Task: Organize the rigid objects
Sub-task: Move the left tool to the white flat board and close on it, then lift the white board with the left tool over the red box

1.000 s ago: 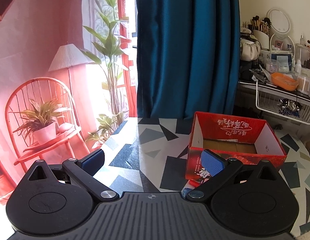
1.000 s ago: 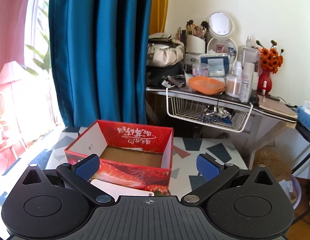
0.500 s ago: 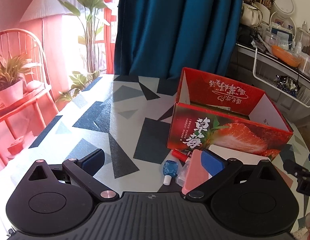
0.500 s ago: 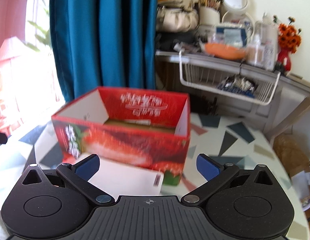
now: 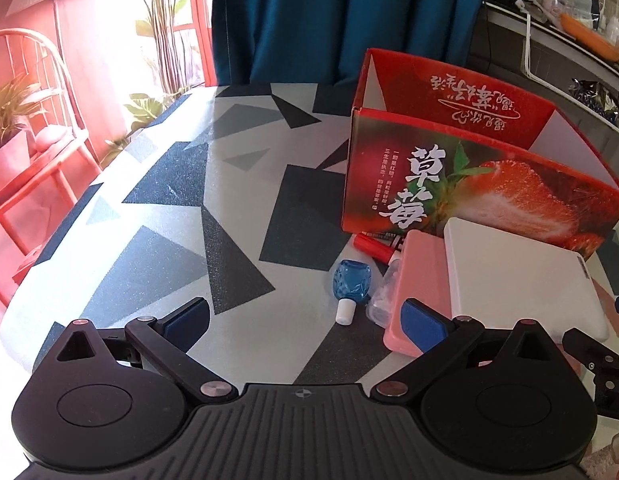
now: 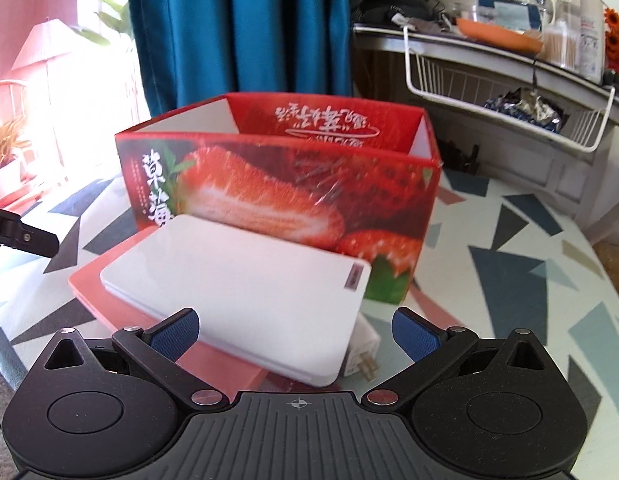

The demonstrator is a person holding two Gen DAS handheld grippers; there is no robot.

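A red strawberry box [image 5: 461, 168] with its top open is seen standing on the patterned table [image 5: 157, 216], and everything else is placed against its printed front wall. A white flat case [image 6: 245, 292] is laid just before that wall, resting on a pink flat case [image 5: 419, 280] that juts out beneath it toward the left. A blue bottle [image 5: 351, 280] with a white cap is found lying on its side left of the pink case, near the box's front left corner, and a red marker [image 5: 371, 246] is tucked at the foot of the box. A white plug [image 6: 363, 356] is partly hidden under the white case. The left gripper [image 5: 305, 320] is held wide open, with nothing grasped, near the bottle. The right gripper [image 6: 295, 330] is likewise spread wide and empty, its fingers [image 6: 177, 330] flanking the near edge of the white case.
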